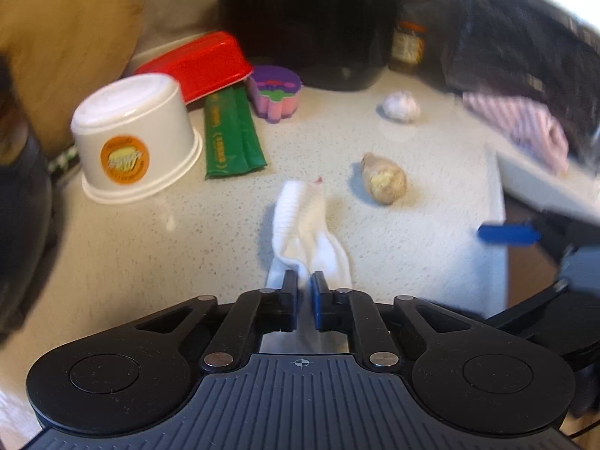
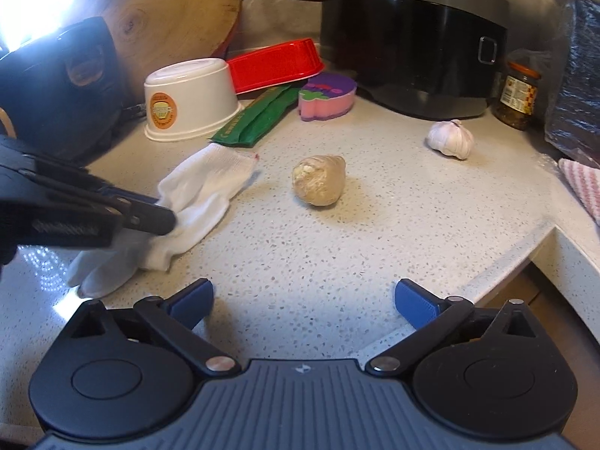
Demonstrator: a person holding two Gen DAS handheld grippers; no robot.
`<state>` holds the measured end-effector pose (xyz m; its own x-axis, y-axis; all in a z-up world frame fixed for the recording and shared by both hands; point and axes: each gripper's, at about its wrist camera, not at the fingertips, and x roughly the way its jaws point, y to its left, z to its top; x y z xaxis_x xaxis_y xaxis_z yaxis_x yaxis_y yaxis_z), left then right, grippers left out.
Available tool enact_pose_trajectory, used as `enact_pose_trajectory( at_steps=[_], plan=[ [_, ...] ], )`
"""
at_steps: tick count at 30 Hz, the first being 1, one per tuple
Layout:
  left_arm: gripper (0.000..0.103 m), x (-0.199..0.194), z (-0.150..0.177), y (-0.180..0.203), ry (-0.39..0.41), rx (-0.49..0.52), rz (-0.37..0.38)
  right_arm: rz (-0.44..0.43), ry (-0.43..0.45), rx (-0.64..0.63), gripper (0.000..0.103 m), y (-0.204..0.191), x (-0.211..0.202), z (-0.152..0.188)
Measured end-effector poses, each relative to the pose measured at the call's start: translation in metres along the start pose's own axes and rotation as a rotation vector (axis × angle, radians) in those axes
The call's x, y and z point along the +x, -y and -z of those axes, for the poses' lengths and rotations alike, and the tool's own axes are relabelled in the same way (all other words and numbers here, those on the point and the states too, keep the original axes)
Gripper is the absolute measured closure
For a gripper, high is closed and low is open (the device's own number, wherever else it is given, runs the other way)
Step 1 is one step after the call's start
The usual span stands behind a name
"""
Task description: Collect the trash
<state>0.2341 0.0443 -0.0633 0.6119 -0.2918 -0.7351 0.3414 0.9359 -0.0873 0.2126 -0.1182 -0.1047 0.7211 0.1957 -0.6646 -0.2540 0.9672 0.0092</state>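
Note:
A white fabric glove (image 1: 300, 217) lies crumpled on the speckled countertop (image 2: 337, 255). My left gripper (image 1: 303, 281) is shut on the glove's near end, with cloth pinched between its pads. In the right wrist view the same glove (image 2: 202, 180) lies at the left, with the left gripper (image 2: 165, 221) clamped on it from the side. My right gripper (image 2: 303, 296) stands wide open over bare counter with nothing between its fingers. A lump of ginger (image 2: 318, 180) lies a little ahead of it, and one blue right fingertip (image 1: 506, 232) shows in the left wrist view.
An upturned white tub (image 2: 187, 101), a red container (image 2: 273, 63), a green packet (image 2: 258, 116) and a purple-pink sponge (image 2: 326, 95) crowd the back left. A garlic bulb (image 2: 450, 137), jar (image 2: 519, 93), black appliance (image 2: 412, 37) and striped cloth (image 2: 581, 183) lie right. The counter edge (image 2: 525, 255) runs at the right.

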Motion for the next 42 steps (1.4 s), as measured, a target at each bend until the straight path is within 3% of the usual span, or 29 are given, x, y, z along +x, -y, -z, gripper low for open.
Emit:
enact_pose_trajectory(
  at_steps=[8, 10, 11, 16, 24, 27, 31, 33, 35, 42],
  plan=[
    [0.094, -0.053, 0.01, -0.014, 0.14, -0.134, 0.0, 0.001, -0.038, 0.006, 0.0, 0.0, 0.003, -0.007],
    [0.094, -0.062, 0.016, -0.02, 0.15, -0.164, -0.01, -0.043, -0.06, -0.025, 0.003, 0.002, 0.004, -0.012],
    [0.094, -0.066, 0.019, -0.023, 0.152, -0.177, -0.016, -0.059, -0.053, -0.027, 0.01, 0.003, 0.004, -0.015],
    [0.094, -0.077, 0.032, -0.039, 0.146, -0.243, -0.05, 0.02, 0.071, 0.038, 0.011, 0.011, 0.003, -0.042],
    [0.095, -0.088, 0.042, -0.052, 0.152, -0.279, -0.077, 0.038, 0.074, 0.059, 0.015, 0.009, 0.042, -0.082],
    [0.094, -0.091, 0.047, -0.053, 0.151, -0.286, -0.076, 0.063, 0.035, 0.054, 0.023, 0.008, 0.056, -0.085],
    [0.094, -0.097, 0.057, -0.06, 0.167, -0.318, -0.062, 0.085, -0.037, 0.072, 0.046, 0.01, 0.069, -0.081],
    [0.095, -0.098, 0.061, -0.065, 0.174, -0.346, -0.05, 0.111, -0.039, 0.07, 0.049, 0.009, 0.069, -0.08],
    [0.094, -0.099, 0.065, -0.071, 0.179, -0.369, -0.035, 0.117, -0.054, 0.055, 0.067, 0.005, 0.066, -0.081],
    [0.094, -0.104, 0.076, -0.079, 0.198, -0.398, 0.02, 0.129, -0.108, 0.034, 0.067, -0.023, 0.051, -0.084]
  ],
)
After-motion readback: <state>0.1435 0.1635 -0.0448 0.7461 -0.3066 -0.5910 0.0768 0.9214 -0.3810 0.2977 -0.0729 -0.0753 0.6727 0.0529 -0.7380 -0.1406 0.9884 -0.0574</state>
